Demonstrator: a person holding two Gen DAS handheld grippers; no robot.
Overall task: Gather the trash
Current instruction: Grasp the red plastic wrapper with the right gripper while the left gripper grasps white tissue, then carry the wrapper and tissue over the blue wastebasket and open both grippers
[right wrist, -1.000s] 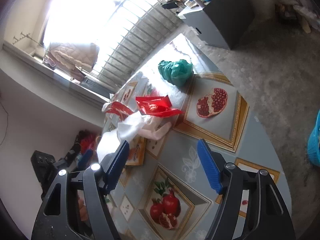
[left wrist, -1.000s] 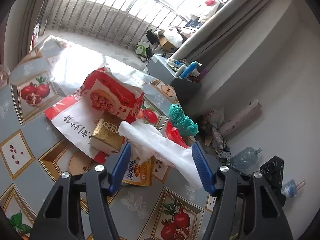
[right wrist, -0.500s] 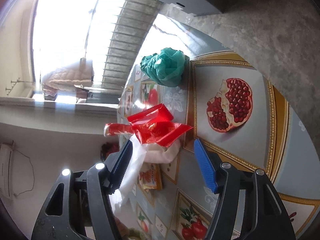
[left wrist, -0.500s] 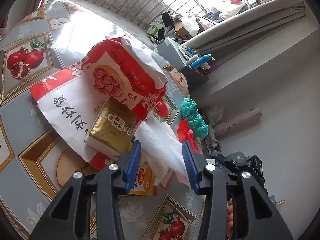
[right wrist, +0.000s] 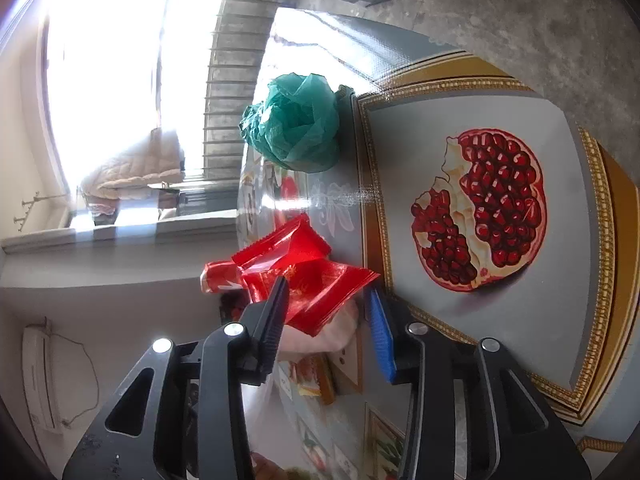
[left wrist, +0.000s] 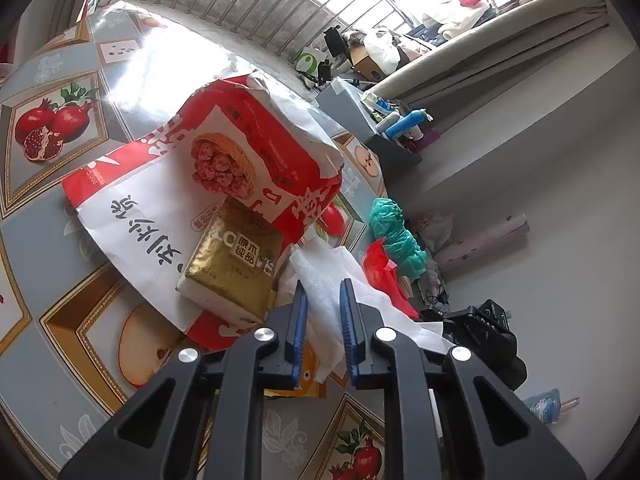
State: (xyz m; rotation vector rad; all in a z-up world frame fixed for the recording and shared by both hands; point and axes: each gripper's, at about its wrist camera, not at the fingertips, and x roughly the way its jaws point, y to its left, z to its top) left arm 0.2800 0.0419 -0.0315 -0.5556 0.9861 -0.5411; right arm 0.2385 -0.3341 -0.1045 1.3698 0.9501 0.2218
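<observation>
Trash lies on a table with a fruit-print cloth [left wrist: 60,248]. My left gripper [left wrist: 323,292] is shut on a crumpled white tissue [left wrist: 336,276], which runs between its blue pads. Beside it lie a gold packet [left wrist: 232,264], a large red-and-white bag [left wrist: 224,168], an orange wrapper [left wrist: 310,372], a red wrapper [left wrist: 380,272] and a green plastic bag [left wrist: 394,236]. In the right wrist view, my right gripper [right wrist: 326,294] is open with its jaws around the red wrapper [right wrist: 304,276]. The green bag [right wrist: 296,132] lies beyond it. The tissue [right wrist: 320,340] shows under the wrapper.
The table edge [right wrist: 592,148] drops to a grey floor at the right. A grey cabinet [left wrist: 360,120] with bottles, a window with bars [left wrist: 280,8], and floor clutter with a plastic bottle [left wrist: 544,404] lie beyond the table.
My left gripper has closed onto the white tissue. My right gripper has moved in toward the red wrapper and narrowed, so its jaws now flank it.
</observation>
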